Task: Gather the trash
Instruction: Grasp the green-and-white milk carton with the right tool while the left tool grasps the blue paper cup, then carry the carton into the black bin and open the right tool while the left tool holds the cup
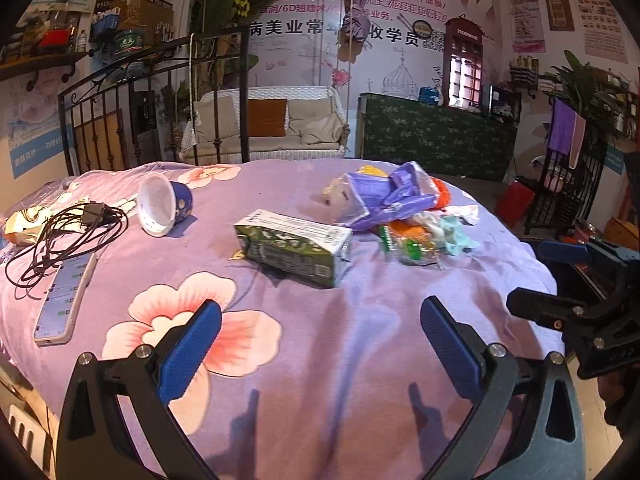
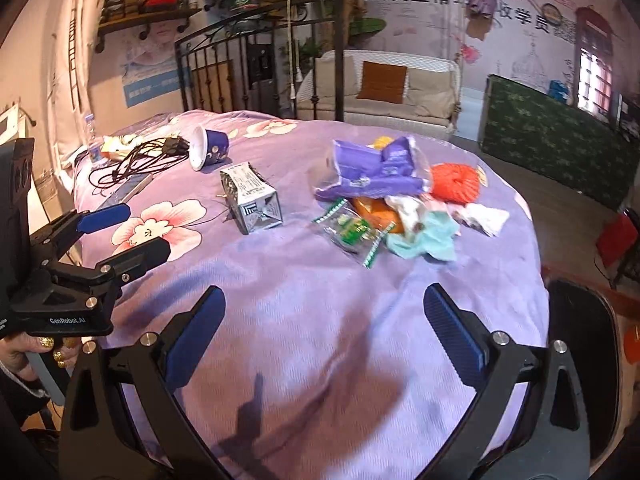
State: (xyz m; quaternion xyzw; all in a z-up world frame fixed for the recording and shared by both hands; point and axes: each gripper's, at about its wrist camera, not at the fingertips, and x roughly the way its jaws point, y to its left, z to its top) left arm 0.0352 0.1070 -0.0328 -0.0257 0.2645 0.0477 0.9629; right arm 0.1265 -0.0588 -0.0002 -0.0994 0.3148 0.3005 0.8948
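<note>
A green and white drink carton (image 1: pixel 294 245) lies on its side in the middle of the purple flowered bedspread (image 1: pixel 320 360); it also shows in the right wrist view (image 2: pixel 252 198). A tipped blue and white cup (image 1: pixel 164 204) lies at the back left (image 2: pixel 208 148). A heap of wrappers with a purple bag (image 1: pixel 388 196), a green wrapper (image 2: pixel 354 232) and tissue (image 2: pixel 428 240) lies at the right. My left gripper (image 1: pixel 320 340) is open and empty, short of the carton. My right gripper (image 2: pixel 324 328) is open and empty, short of the heap.
A phone (image 1: pixel 64 296) and a tangle of black cable (image 1: pixel 60 236) lie at the left. An orange ball of twine (image 2: pixel 456 182) sits behind the heap. A black iron bed frame (image 1: pixel 160 96) stands behind. The right edge of the bed drops to the floor.
</note>
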